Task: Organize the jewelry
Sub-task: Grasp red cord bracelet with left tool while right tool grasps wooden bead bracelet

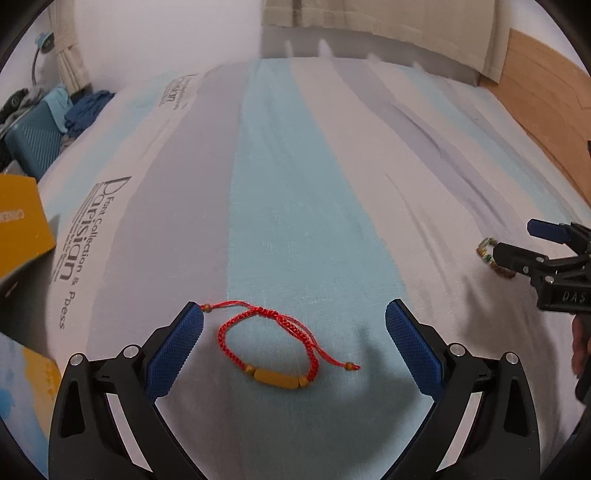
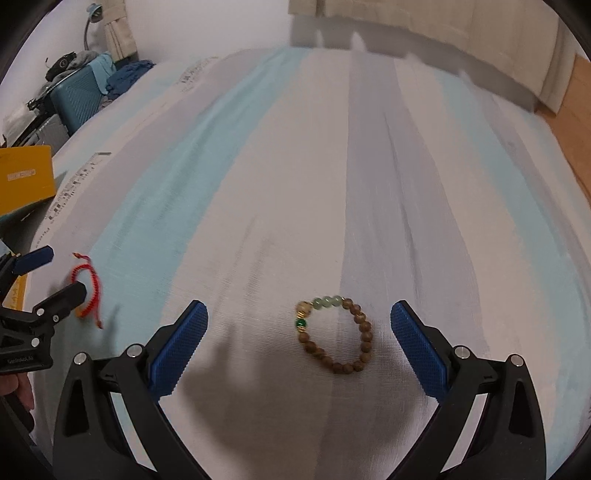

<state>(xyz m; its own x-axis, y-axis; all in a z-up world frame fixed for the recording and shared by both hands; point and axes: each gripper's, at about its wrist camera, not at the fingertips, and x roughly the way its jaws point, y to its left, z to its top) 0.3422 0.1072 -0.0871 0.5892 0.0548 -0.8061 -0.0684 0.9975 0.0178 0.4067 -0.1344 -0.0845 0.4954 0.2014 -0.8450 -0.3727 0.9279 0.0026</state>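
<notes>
A red braided cord bracelet (image 1: pixel 275 339) with a yellow bar bead lies flat on the striped bed sheet, between the open blue-padded fingers of my left gripper (image 1: pixel 293 345). It shows again in the right wrist view (image 2: pixel 90 291), partly behind the left gripper. A brown wooden bead bracelet (image 2: pixel 334 334) with pale green beads lies on the sheet between the open fingers of my right gripper (image 2: pixel 299 345), nearer the right finger. In the left wrist view the bead bracelet (image 1: pixel 487 254) is partly hidden by the right gripper (image 1: pixel 517 243). Neither gripper touches a bracelet.
A yellow box (image 1: pixel 22 225) sits at the left edge of the bed, also seen in the right wrist view (image 2: pixel 26 181). A teal suitcase (image 2: pixel 77 96) with clothes stands beyond it. Beige curtains (image 1: pixel 388 22) and wooden floor (image 1: pixel 543 96) lie past the bed.
</notes>
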